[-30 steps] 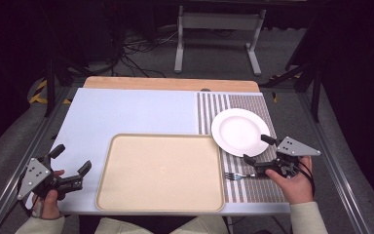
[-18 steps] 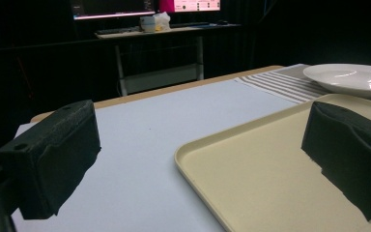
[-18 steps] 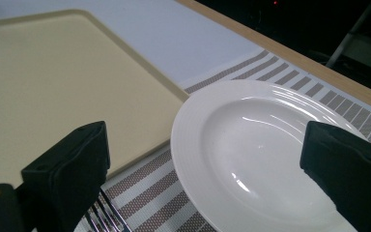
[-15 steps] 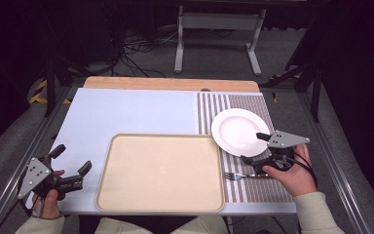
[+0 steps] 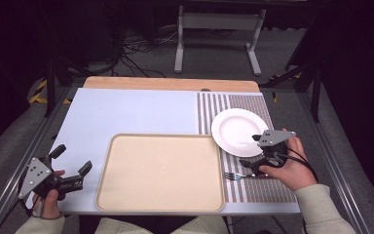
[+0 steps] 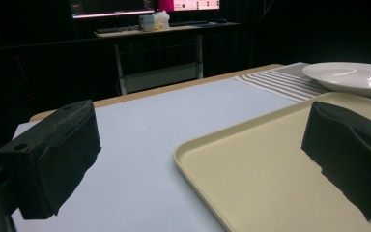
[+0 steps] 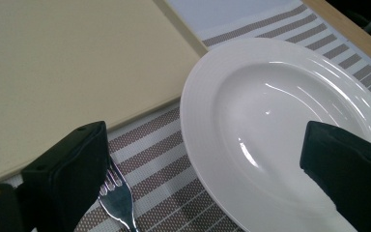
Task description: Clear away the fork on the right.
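Note:
A white plate (image 5: pixel 237 130) rests on a striped placemat (image 5: pixel 268 190) at the right. A metal fork (image 5: pixel 234 176) lies on the mat just in front of it. My right gripper (image 5: pixel 251 151) is open at the plate's near rim. In the right gripper view (image 7: pixel 207 159), one jaw hangs over the plate (image 7: pixel 280 121) and the other sits beside the fork tines (image 7: pixel 118 198). My left gripper (image 5: pixel 73 159) stands open near the table's front left corner with nothing between its jaws. It faces (image 6: pixel 203 140) the beige tray (image 6: pixel 270 183).
The large beige tray (image 5: pixel 160 170) lies empty at the front middle, its right edge (image 7: pixel 178 43) close to the plate. Pale blue table surface (image 5: pixel 126 112) spreads behind it. A wooden strip (image 5: pixel 170 84) runs along the far edge. A desk frame (image 5: pixel 216 29) stands beyond the table.
My right gripper has moved forward and slightly left, from beside the fork up to the plate's near rim. The left gripper has stayed put.

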`<move>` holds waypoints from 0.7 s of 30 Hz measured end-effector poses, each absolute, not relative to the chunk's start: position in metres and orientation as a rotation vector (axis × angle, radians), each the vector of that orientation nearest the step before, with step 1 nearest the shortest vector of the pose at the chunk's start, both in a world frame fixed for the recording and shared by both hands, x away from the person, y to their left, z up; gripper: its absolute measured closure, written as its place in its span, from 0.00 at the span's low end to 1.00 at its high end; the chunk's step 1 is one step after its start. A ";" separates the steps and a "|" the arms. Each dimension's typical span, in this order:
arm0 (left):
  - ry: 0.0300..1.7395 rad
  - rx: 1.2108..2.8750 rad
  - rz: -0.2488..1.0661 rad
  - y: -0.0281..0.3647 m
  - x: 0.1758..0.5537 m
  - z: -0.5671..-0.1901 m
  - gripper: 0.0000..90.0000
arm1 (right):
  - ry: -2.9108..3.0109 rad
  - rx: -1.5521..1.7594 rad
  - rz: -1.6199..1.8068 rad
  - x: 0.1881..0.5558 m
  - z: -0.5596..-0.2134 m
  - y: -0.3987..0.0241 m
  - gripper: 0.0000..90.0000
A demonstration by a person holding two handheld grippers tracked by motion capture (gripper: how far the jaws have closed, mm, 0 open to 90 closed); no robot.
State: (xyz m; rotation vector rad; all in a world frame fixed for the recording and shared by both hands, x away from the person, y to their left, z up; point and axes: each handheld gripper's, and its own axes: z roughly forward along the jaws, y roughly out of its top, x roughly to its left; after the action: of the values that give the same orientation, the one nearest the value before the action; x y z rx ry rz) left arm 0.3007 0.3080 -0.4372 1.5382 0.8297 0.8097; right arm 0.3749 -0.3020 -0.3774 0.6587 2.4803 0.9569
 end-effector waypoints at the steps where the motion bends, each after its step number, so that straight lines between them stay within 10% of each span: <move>1: 0.829 1.537 0.812 0.308 0.301 -0.437 0.01 | 2.505 0.644 0.937 0.376 -0.378 -0.301 0.04; 21: 0.825 1.542 0.811 0.307 0.300 -0.437 0.01 | 2.746 0.614 0.677 0.384 -0.385 -0.294 0.05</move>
State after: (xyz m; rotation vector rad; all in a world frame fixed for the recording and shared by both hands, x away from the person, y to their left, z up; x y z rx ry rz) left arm 0.3003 0.3072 -0.4371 1.5418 0.8249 0.8107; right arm 0.3843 -0.2945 -0.3854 0.6137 2.7457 0.6773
